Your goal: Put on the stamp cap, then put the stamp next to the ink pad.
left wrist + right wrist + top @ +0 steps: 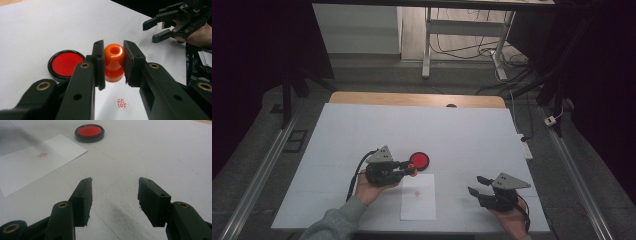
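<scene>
Red seal imprint [42, 155] present on white paper sheet [418, 199]: stamping judged done. Left gripper [114, 62] clamped on orange plastic stamp [114, 62], at 7 o'clock of round black-rimmed red ink pad [419, 160]. Right gripper [115, 200] half open, empty. Remaining: stamp set-down.

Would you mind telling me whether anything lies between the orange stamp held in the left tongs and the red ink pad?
Nothing visible does. The orange stamp sits clamped in the left tongs, and the red ink pad lies just beside it on bare white table. The stamped paper lies off that path.
</scene>
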Demonstrator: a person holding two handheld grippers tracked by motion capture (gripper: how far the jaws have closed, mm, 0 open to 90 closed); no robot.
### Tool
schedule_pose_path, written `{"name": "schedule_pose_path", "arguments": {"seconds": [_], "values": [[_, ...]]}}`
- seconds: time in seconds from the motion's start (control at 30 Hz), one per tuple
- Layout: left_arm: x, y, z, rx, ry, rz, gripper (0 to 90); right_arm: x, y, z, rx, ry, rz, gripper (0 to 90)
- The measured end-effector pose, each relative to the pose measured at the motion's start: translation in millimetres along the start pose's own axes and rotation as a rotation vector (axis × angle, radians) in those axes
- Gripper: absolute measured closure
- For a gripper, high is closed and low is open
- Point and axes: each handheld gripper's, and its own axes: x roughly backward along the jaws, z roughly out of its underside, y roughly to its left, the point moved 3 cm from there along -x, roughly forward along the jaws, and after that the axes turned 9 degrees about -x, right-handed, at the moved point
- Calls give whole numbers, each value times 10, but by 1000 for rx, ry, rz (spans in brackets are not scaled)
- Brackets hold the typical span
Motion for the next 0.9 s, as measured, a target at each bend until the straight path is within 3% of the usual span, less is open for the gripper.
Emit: {"name": "schedule_pose_path", "arguments": {"seconds": [0.47, 0.9], "values": [[21, 91, -2, 11, 1, -32, 726, -23, 0, -6, 1, 4, -9, 451], [24, 315, -42, 22, -1, -110, 725, -20, -8, -11, -2, 3, -7, 451]]}}
